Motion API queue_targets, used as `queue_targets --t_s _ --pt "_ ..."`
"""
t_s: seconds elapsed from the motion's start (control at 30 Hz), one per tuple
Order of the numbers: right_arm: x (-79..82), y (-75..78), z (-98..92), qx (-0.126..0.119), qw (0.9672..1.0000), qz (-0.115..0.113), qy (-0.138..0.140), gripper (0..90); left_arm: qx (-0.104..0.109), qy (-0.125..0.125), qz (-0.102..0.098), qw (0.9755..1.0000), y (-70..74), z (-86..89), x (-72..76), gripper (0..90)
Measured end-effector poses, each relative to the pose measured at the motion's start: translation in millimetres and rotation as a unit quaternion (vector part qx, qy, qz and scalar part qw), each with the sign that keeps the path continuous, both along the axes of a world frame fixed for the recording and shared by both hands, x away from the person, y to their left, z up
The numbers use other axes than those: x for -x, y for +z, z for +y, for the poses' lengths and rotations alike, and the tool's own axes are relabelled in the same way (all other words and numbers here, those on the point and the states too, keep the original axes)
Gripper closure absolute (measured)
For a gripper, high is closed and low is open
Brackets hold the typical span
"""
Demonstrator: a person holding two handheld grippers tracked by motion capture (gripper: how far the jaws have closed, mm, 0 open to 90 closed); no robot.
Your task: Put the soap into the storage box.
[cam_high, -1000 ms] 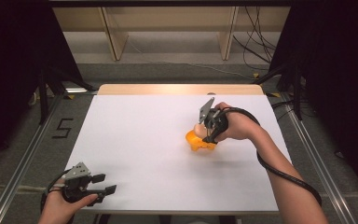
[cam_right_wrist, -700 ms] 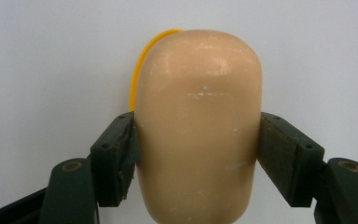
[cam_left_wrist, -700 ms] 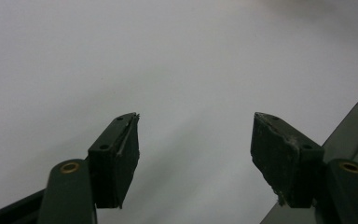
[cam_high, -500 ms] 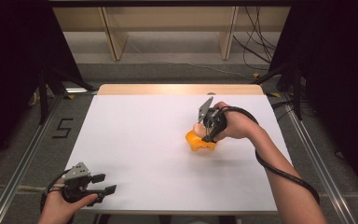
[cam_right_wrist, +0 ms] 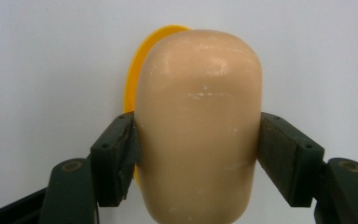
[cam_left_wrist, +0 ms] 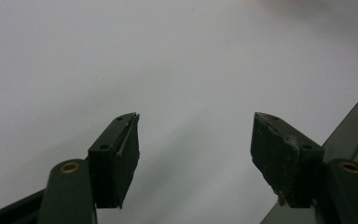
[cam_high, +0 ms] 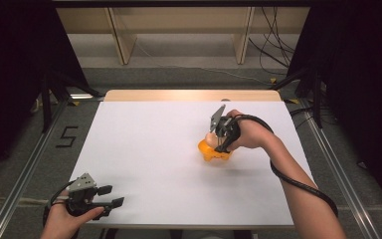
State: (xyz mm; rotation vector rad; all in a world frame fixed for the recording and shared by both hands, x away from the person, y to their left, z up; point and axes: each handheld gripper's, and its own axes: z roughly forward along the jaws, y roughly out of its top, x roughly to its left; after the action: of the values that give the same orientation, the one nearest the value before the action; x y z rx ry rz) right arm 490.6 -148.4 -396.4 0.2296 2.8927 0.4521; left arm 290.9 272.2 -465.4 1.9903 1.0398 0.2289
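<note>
Left gripper point(cam_high: 110, 196): 7 o'clock table corner, jaws spread, empty.
Beige loaf point(cam_right_wrist: 198, 126): centre-right, 3 o'clock, over orange dish point(cam_high: 211, 150). Smooth, glossy, probably light, slippery; grip mid-flanks.
Right gripper point(cam_right_wrist: 198, 161): pinching loaf's sides.

- The beige rounded piece point(cam_right_wrist: 198, 126) hides most of the orange dish point(cam_right_wrist: 137, 70) behind it.
- Its lower end is cut off by the right gripper view's bottom edge.
- In the high view, the right gripper point(cam_high: 218, 141) covers much of the beige rounded piece.
</note>
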Motion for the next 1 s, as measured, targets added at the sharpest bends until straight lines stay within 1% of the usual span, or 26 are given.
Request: queue_targets --t_s 0.13,0.17,0.2,0.27,0.33,0.37,0.4,0.5,0.53,0.6,0.67,0.7,0.73,0.77,0.8,0.83,0.87,0.97,1.0 --pt "-0.6 -0.3 -0.4 0.000 1.0000 0.000 0.003 33.8 0.000 0.000 -0.001 1.0000 0.1 -0.1 0.1 32.3" --pt "0.0 -0.6 -0.5 0.002 1.0000 0.002 -0.002 33.8 0.000 0.000 0.000 1.0000 0.1 -0.1 0.1 32.3" --pt "-0.3 -1.5 -0.5 0.003 1.0000 -0.003 -0.001 33.8 0.000 0.000 0.000 1.0000 0.1 -0.1 0.2 32.3" --pt "-0.9 -2.4 -1.2 0.003 1.0000 0.001 0.003 33.8 0.000 0.000 0.000 1.0000 0.2 0.0 0.2 32.3" --pt "-0.5 -2.5 -1.6 0.001 1.0000 0.001 -0.002 33.8 0.000 0.000 0.000 1.0000 0.1 -0.1 0.1 32.3" --pt "-1.1 -2.8 -1.9 0.000 1.0000 0.001 0.000 33.7 0.001 0.002 -0.002 1.0000 -0.2 -0.5 0.2 32.3" --pt "-2.0 -3.1 -2.1 -0.001 1.0000 -0.002 0.003 33.8 0.000 0.002 -0.002 1.0000 -0.2 -0.5 0.2 32.3" --pt "-1.8 -3.4 -2.6 0.003 1.0000 0.002 -0.003 33.7 0.000 0.000 0.000 1.0000 0.1 -0.3 0.1 32.3" --pt "-3.3 -4.0 -2.8 0.002 1.0000 -0.001 0.007 33.7 0.001 0.000 0.000 1.0000 0.1 -0.2 0.1 32.3" --pt "-2.5 -4.6 -2.6 0.002 1.0000 0.004 -0.001 33.7 0.000 0.000 0.000 1.0000 0.1 0.0 0.1 32.3" --pt "-3.2 -5.7 -2.4 0.001 1.0000 0.000 0.003 33.7 0.000 0.000 -0.001 1.0000 0.2 0.0 0.2 32.3" --pt "-4.1 -6.6 -2.2 0.000 1.0000 0.001 0.008 33.5 0.003 0.002 -0.004 1.0000 -0.4 -0.4 0.1 32.3" --pt "-3.7 -7.2 -1.9 0.001 1.0000 0.002 0.002 34.3 0.003 0.002 -0.004 1.0000 -0.4 -0.4 0.1 32.3" --pt "-3.0 -6.3 -2.1 0.003 1.0000 0.006 -0.002 40.8 0.003 0.002 -0.004 1.0000 -0.4 -0.4 0.1 32.3" --pt "-4.3 -4.8 -2.2 -0.011 0.9999 0.003 0.007 40.9 0.000 -0.001 0.000 1.0000 0.3 0.1 0.1 32.3" --pt "-3.4 -2.5 -2.4 -0.020 0.9998 0.004 -0.008 41.5 0.000 0.000 0.000 1.0000 0.2 -0.1 0.1 32.3" --pt "-3.3 0.0 -2.3 -0.023 0.9997 0.004 -0.010 41.7 0.000 -0.001 -0.001 1.0000 0.1 -0.1 0.1 32.3" --pt "-1.8 5.0 -2.5 -0.022 0.9997 0.003 -0.014 42.6 0.003 0.003 -0.006 1.0000 -0.3 -0.8 0.4 32.3" --pt "-1.7 5.6 -2.7 -0.027 0.9996 0.001 -0.010 43.2 0.003 0.003 -0.006 1.0000 -0.3 -0.6 0.4 32.3"
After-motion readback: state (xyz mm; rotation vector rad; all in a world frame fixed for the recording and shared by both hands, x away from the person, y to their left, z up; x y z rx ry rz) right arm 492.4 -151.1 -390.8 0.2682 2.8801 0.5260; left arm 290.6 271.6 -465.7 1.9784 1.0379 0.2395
